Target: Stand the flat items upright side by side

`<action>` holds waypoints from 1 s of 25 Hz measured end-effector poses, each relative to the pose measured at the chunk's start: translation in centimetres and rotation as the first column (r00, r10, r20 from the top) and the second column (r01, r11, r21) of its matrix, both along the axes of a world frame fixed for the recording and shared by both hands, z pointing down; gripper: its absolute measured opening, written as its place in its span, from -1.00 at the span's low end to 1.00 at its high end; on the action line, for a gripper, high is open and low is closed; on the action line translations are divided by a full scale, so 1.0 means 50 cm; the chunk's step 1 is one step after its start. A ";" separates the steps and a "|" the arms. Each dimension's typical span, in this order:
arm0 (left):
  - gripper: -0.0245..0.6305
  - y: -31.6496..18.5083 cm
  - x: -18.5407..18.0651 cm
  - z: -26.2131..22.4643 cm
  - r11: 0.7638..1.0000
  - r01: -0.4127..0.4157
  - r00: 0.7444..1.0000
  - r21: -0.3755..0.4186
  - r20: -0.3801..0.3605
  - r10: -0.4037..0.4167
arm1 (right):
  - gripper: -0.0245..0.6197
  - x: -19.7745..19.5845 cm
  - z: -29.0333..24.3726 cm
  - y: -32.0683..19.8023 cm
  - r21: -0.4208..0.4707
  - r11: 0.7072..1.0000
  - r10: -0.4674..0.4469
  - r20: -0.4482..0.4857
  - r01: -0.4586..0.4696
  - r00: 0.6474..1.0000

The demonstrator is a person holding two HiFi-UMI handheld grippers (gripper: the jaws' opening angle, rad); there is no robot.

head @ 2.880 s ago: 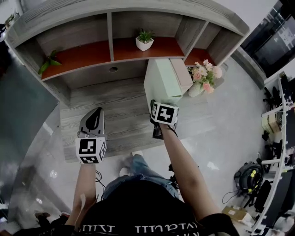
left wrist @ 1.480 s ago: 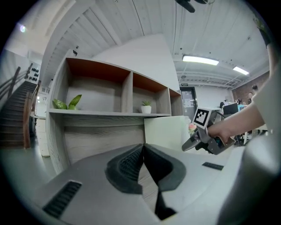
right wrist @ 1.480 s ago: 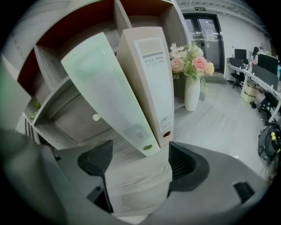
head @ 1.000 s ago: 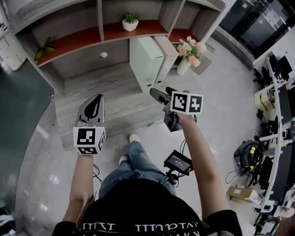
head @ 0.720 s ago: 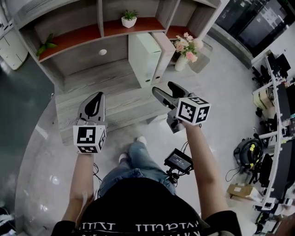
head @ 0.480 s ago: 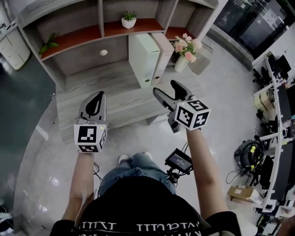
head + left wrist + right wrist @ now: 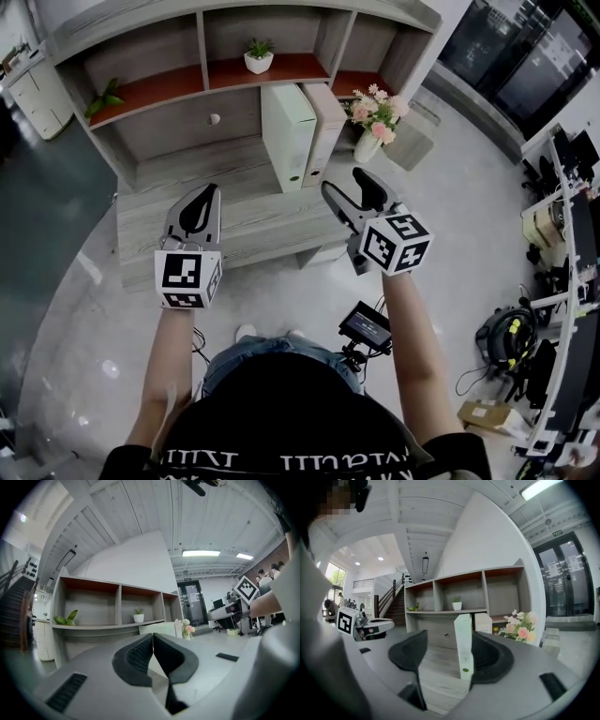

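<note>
Two flat binders stand upright side by side at the back of the grey wooden desk [image 7: 178, 220]: a pale green binder [image 7: 289, 124] and a beige binder [image 7: 324, 120] to its right. My right gripper [image 7: 345, 183] hovers over the desk's front right corner, well short of the binders. Its jaws are closing, wide apart and with nothing between them. Through that gap the right gripper view shows the green binder [image 7: 463, 644] and the beige binder [image 7: 485, 620] farther off. My left gripper [image 7: 203, 192] is shut and empty above the desk's left part, its pads [image 7: 140, 656] pressed together.
A vase of pink flowers [image 7: 373, 122] stands right of the binders. On the red shelf above are a small potted plant [image 7: 258, 56] and a leafy plant [image 7: 105, 97]. A small screen device [image 7: 366, 326] hangs near the person's waist.
My right gripper has drawn back from beside the green binder toward the person and turned to point at the desk. The left gripper has kept its place.
</note>
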State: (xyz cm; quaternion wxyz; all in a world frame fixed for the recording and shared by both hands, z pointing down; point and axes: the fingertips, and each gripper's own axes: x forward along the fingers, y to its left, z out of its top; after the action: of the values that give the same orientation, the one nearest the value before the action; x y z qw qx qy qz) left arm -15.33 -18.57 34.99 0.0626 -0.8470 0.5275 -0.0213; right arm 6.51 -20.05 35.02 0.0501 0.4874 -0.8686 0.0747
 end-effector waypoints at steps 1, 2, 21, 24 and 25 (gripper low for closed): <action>-0.88 -0.001 0.007 -0.006 1.000 0.004 1.000 0.006 -0.001 -0.004 | -0.20 0.012 -0.008 -0.003 0.016 1.000 0.012 -0.004 -0.012 1.000; -0.88 -0.002 0.012 -0.012 1.000 0.010 1.000 0.011 -0.003 -0.010 | -0.41 0.023 -0.016 -0.005 0.032 0.999 0.022 -0.005 -0.022 1.000; -0.88 -0.020 0.036 -0.126 0.989 0.055 0.998 0.141 -0.013 -0.053 | -0.88 0.125 -0.122 0.051 0.237 0.962 0.156 -0.080 -0.133 0.985; -0.88 -0.022 0.038 -0.133 0.987 0.057 0.998 0.150 -0.023 -0.054 | -0.88 0.147 -0.141 0.055 0.260 0.951 0.182 -0.026 -0.169 0.983; -0.88 -0.024 0.039 -0.135 0.987 0.059 0.998 0.151 -0.029 -0.056 | -0.88 0.152 -0.145 0.056 0.264 0.948 0.190 -0.024 -0.177 0.982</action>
State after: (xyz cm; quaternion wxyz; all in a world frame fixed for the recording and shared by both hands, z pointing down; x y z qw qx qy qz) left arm -13.40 -19.76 28.24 0.1199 -0.8243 0.5526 0.0276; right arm 14.09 -17.28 27.79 0.0000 0.5700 -0.8203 -0.0477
